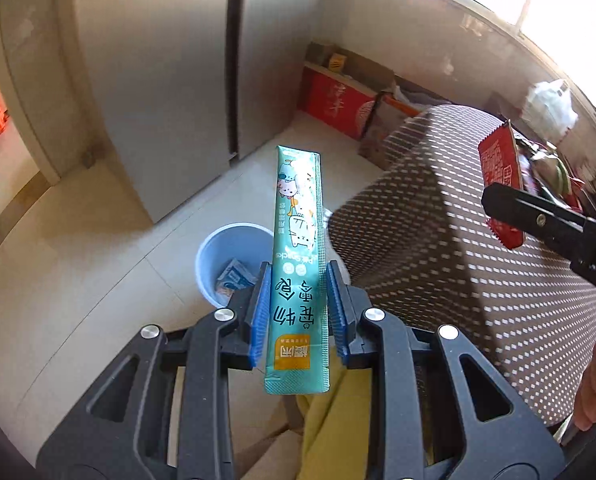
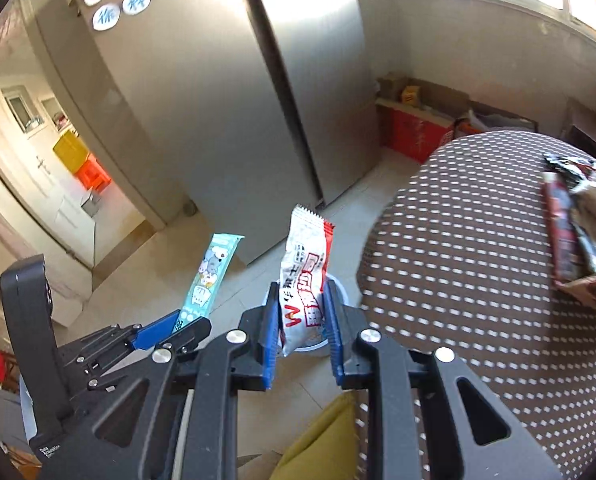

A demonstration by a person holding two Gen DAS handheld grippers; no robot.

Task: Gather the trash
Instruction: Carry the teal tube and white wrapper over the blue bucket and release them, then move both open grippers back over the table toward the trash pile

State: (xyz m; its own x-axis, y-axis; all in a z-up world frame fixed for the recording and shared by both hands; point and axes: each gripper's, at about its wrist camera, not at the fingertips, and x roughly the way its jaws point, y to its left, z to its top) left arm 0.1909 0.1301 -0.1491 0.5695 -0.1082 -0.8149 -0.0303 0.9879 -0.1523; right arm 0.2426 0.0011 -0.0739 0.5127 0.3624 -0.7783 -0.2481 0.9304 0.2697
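Note:
My left gripper (image 1: 296,312) is shut on a long teal snack wrapper (image 1: 298,264), held upright above the floor, just right of a light blue trash bin (image 1: 212,256) that holds a wrapper. My right gripper (image 2: 301,328) is shut on a red and white snack wrapper (image 2: 303,280), held over the bin's rim (image 2: 339,286), which is mostly hidden behind it. The left gripper (image 2: 170,326) with the teal wrapper (image 2: 210,276) also shows in the right wrist view, and the red wrapper (image 1: 499,172) in the left wrist view.
A round table with a brown dotted cloth (image 2: 477,260) stands to the right, with more wrappers (image 2: 577,224) on it. A grey fridge (image 2: 226,100) stands behind the bin. Cardboard boxes (image 1: 337,96) sit by the wall. A yellow cushion (image 1: 337,420) lies below the grippers.

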